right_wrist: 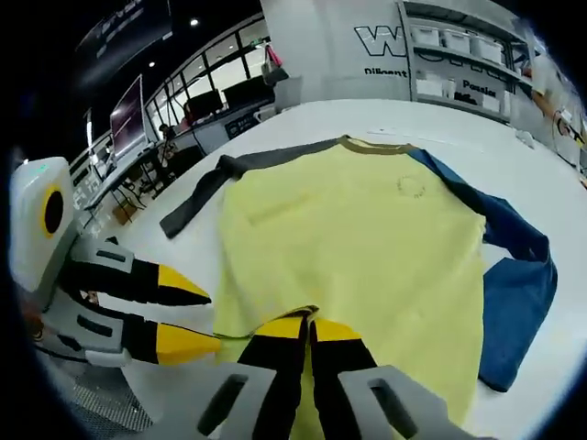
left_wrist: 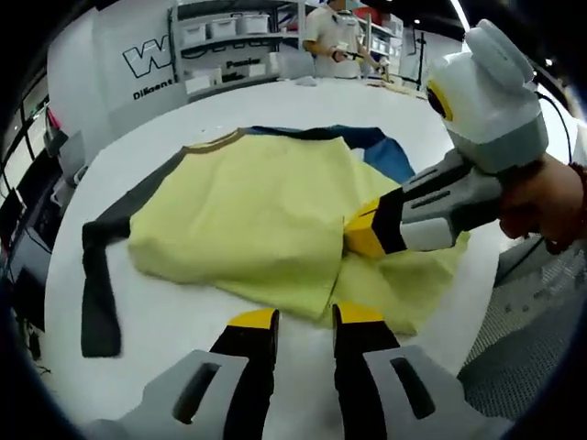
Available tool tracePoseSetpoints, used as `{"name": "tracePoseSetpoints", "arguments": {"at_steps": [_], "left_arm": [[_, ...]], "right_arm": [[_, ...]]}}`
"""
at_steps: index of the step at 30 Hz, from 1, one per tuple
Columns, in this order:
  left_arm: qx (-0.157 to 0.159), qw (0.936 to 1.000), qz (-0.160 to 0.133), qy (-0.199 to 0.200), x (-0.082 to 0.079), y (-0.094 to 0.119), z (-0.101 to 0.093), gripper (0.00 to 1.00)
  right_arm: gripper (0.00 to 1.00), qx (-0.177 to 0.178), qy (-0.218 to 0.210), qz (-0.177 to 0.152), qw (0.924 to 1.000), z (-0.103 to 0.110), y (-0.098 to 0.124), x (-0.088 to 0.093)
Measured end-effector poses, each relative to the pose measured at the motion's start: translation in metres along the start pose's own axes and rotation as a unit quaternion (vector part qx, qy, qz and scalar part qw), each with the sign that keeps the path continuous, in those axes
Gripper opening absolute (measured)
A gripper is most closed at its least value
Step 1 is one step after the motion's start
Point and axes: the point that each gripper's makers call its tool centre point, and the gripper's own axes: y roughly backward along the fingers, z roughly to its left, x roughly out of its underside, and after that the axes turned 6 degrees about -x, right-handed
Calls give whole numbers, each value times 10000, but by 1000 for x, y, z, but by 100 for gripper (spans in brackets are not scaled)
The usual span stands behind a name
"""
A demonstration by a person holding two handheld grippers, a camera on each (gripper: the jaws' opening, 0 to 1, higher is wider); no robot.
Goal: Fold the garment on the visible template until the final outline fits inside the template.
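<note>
At the bottom of the left gripper view, the left gripper [left_wrist: 306, 323] stands with its jaws a narrow gap apart, holding nothing, its yellow tips just short of the near hem of the garment [left_wrist: 248, 215]. In the right gripper view the same tool enters from the left edge [right_wrist: 188, 316], jaws parted and bare over the white table [right_wrist: 385, 119].

The right gripper [right_wrist: 310, 328] rises from the bottom of its own view with jaws pressed together on the yellow hem, a fold of cloth pinched between the tips. In the left gripper view it comes in from the right [left_wrist: 362, 229], a hand [left_wrist: 543, 203] around its grip, its yellow tip buried in the fabric.

There is one garment: a yellow shirt with one dark grey sleeve [right_wrist: 215, 188] running toward the left of the frame and one blue sleeve [right_wrist: 518, 275] on the right, lying spread in the centre of the table, directly ahead of both grippers.

Far back, at the top of the left gripper view, shelves [left_wrist: 229, 37] hold white bins and one person [left_wrist: 332, 37] stands.
</note>
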Motion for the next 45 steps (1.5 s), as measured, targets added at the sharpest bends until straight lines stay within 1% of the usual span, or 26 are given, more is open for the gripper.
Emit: {"name": "tracePoseSetpoints", "arguments": {"at_steps": [2, 5, 6, 10, 12, 13, 15, 16, 17, 21, 23, 26, 28, 29, 32, 33, 35, 37, 41, 45], "left_arm": [[88, 9996, 47, 278, 1, -3, -1, 20], [79, 9994, 104, 335, 3, -6, 1, 16], [86, 9991, 150, 380, 4, -7, 1, 15], [157, 9977, 143, 651, 4, -8, 1, 15], [181, 9972, 146, 708, 4, -9, 1, 14], [245, 9970, 164, 712, 4, -8, 0, 13], [264, 9963, 209, 793, 5, -8, 1, 8], [300, 9958, 200, 840, 5, -8, 1, 3], [371, 9943, 140, 990, 2, -7, -3, 3], [326, 9951, 133, 929, 3, -5, -2, 3], [355, 9950, 122, 928, 3, -3, -2, 3], [394, 9949, 45, 928, -1, 9, 0, 2], [376, 9952, 2, 906, -2, 17, 3, 2], [373, 9953, -1, 894, 0, 23, 6, 2], [324, 9951, -25, 936, 5, 37, 14, 2], [301, 9948, -9, 974, 7, 41, 18, 2], [240, 9949, 17, 984, 12, 47, 23, 2], [210, 9951, 50, 964, 16, 54, 27, 2], [196, 9955, 62, 927, 19, 63, 32, 2], [40, 9981, 164, 596, 24, 71, 42, 2]], "right_arm": [[0, -5, 19, 27, 10000, 0, 0, 1], [0, -12, 31, 48, 10000, -1, 0, 1], [0, -18, 35, 54, 10000, -1, 0, 1], [0, -13, 65, 85, 9999, -2, -1, 3], [0, -9, 84, 95, 9999, -2, -2, 3], [0, -6, 99, 106, 9999, -2, -2, 3], [0, -15, 93, 110, 9999, -2, -2, 4], [0, -20, 100, 115, 9999, -2, -2, 4], [0, -22, 109, 115, 9999, -2, -1, 4], [0, -59, 141, 85, 9998, -2, -1, 3], [0, -89, 210, 83, 9997, -2, 1, 3], [0, -112, 248, 15, 9996, -2, 6, 1], [1, -229, 35, -41, 9997, 1, 9, -1], [2, -271, -68, -24, 9996, 2, 12, -2], [2, -285, -74, -140, 9995, 1, 17, -6], [3, -298, -101, -163, 9994, 1, 19, -7], [11, -401, -160, -285, 9987, 5, 21, -11], [17, -395, -107, -268, 9988, 6, 22, -11], [28, -418, -11, -288, 9987, 7, 24, -12], [39, -533, 23, -343, 9980, 12, 27, -13]]}}
